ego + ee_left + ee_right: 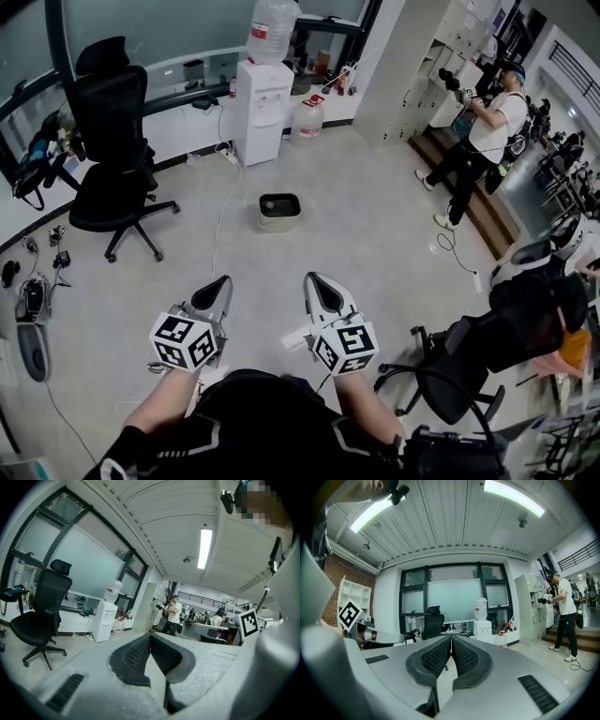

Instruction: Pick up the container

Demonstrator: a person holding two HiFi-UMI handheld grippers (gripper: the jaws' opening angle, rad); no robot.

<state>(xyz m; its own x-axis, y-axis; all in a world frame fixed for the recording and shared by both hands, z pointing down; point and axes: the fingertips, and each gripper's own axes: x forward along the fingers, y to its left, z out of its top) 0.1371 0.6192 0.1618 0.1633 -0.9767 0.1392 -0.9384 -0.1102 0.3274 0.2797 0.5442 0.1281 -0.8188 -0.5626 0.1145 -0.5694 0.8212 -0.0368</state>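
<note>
The container (279, 210) sits on the floor (375, 220), well ahead. The left claw (218, 285) and right claw (317, 281) are both clenched, empty, pointing toward it to reach it.

The container (279, 212) is too small to show its contents; the bottom edge cuts the person's torso (262, 427).

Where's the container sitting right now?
Head view, centre: the container sits on the floor in front of the water dispenser, right of the black office chair.
</note>
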